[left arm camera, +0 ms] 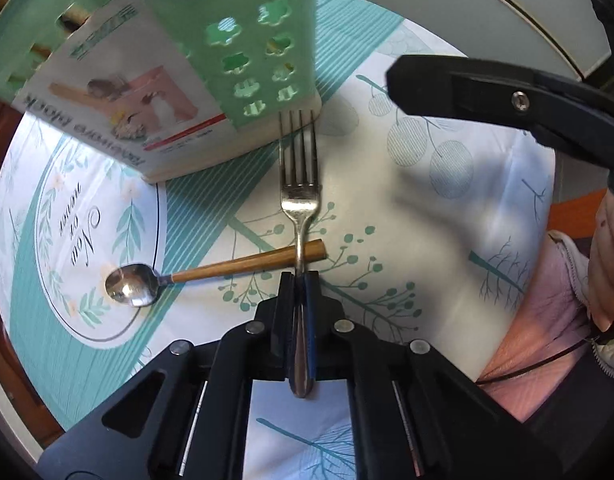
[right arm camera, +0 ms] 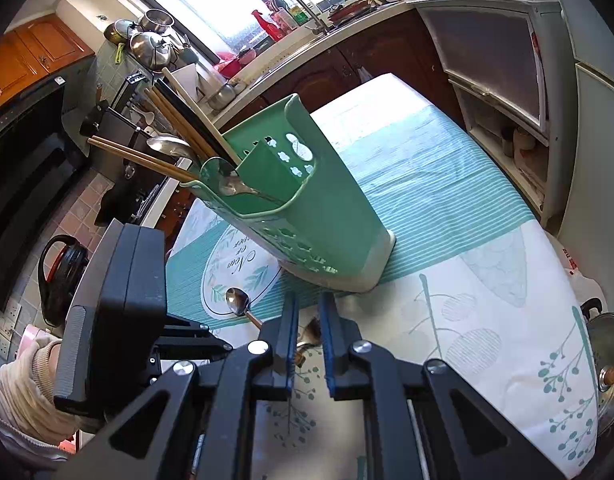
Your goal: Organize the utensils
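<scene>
A steel fork [left arm camera: 300,196] lies on the patterned tablecloth [left arm camera: 407,208] with its tines touching the base of the green utensil holder [left arm camera: 243,60]. Its neck crosses the wooden handle of a spoon [left arm camera: 132,289]. My left gripper [left arm camera: 300,276] points down and is shut on the fork's handle. My right gripper [right arm camera: 309,300] hovers open above the table, nothing between its fingers; beyond them I see the fork's head [right arm camera: 311,330] and the spoon [right arm camera: 237,302]. The holder [right arm camera: 319,208] has chopsticks and spoons in it. From the left wrist view the right gripper [left arm camera: 487,96] hangs at upper right.
A pot lid [right arm camera: 611,368] sits past the table's right edge. A white cupboard [right arm camera: 499,60] and the kitchen counter [right arm camera: 307,48] stand behind the table. A person's sleeve and hand [left arm camera: 603,272] are at the right.
</scene>
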`<state>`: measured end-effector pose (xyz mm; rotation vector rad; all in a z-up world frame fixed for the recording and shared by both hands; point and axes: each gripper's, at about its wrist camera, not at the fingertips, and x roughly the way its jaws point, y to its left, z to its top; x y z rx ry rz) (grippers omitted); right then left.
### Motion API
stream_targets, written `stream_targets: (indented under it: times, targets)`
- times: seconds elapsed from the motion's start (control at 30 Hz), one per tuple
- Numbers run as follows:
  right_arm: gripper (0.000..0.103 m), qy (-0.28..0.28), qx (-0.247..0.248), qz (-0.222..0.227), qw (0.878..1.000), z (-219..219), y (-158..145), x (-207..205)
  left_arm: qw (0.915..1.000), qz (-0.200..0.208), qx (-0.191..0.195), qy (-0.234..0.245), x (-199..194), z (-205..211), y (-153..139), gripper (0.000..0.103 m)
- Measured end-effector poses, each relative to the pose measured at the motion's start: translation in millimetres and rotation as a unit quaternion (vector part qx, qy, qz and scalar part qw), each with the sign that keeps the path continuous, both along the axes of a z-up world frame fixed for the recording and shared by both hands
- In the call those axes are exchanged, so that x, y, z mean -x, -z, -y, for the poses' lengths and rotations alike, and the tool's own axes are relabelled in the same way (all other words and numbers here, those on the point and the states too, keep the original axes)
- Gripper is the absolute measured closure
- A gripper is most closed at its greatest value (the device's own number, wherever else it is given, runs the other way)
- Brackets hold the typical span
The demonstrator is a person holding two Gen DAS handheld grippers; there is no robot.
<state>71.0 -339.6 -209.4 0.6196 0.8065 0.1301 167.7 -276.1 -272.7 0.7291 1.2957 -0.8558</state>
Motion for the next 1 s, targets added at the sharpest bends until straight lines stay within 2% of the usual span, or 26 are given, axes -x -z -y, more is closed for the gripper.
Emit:
stream_targets:
  times: [0.3, 0.47, 0.57, 0.7, 0.83, 1.0]
  targets:
    - [0.092, -0.02, 0.01, 0.002, 1.0, -6, -2, -4, 0.9931, 0.005, 0.083, -0.082, 3, -53, -24, 0.1]
    - [0.092, -0.07, 0.034, -0.005, 0.997, -27, -5, -16, 0.9847, 0.018, 0.116, -0.129, 13, -88, -38, 0.1]
    - [0.092, -0.123, 0.077, -0.012, 0.989, -50, -8, -30, 0.9765, 0.026, 0.134, -0.167, 10, -114, -44, 0.1]
    - [0.092, -0.2, 0.148, -0.018, 0.968, -88, -12, -53, 0.9635, 0.035, 0.156, -0.215, 5, -141, -48, 0.1]
    - [0.089, -0.267, 0.207, -0.03, 0.941, -123, -7, -73, 0.9517, 0.041, 0.177, -0.248, 5, -170, -58, 0.1]
    - [0.088, -0.313, 0.249, -0.051, 0.915, -149, 3, -91, 0.9419, 0.042, 0.193, -0.272, 5, -195, -64, 0.1]
